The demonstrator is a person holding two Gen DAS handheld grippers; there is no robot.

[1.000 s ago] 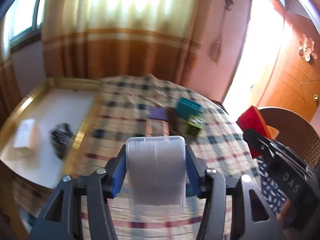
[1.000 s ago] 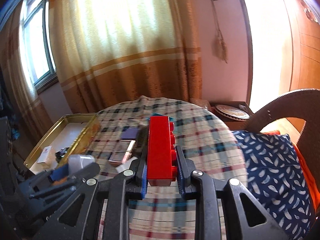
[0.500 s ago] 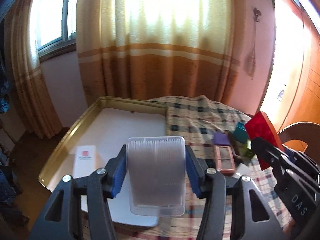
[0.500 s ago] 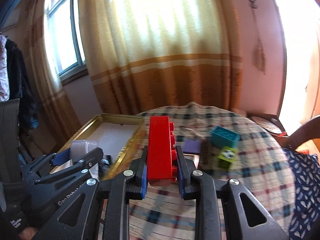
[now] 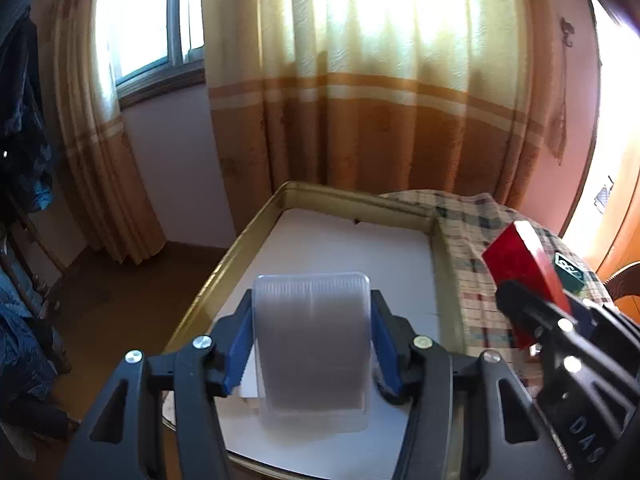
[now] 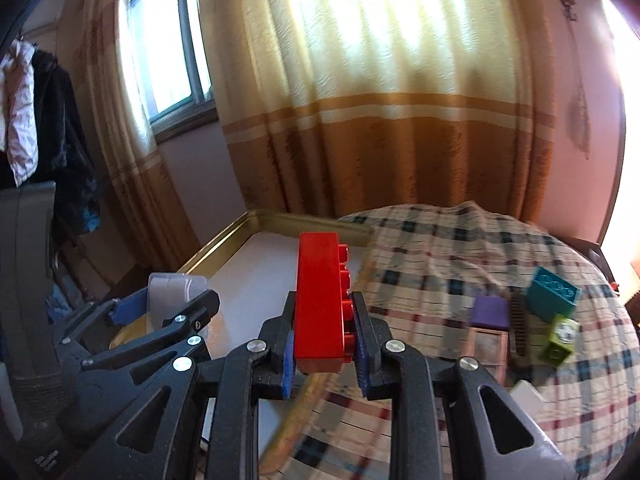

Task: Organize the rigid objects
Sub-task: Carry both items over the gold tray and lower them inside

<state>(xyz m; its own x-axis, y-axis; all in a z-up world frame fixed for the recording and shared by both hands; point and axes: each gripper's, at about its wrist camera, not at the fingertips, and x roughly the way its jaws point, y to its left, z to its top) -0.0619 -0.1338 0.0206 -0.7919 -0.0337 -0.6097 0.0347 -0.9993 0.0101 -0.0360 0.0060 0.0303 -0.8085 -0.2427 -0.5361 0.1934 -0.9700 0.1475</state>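
the left gripper [image 5: 312,344] is clamped on a clear plastic box [image 5: 312,350], the right gripper [image 6: 322,340] on a red brick [image 6: 320,300]; both hang above the gold-rimmed tray [image 5: 340,196]. lower each near a tray corner, well apart, then let go.

Both wrist views: close behind own fingers, angled down, facing curtain [image 5: 360,80]. Shared: gold-rimmed tray [image 5: 256,232], checked cloth [image 6: 460,248], red brick [image 6: 320,292].
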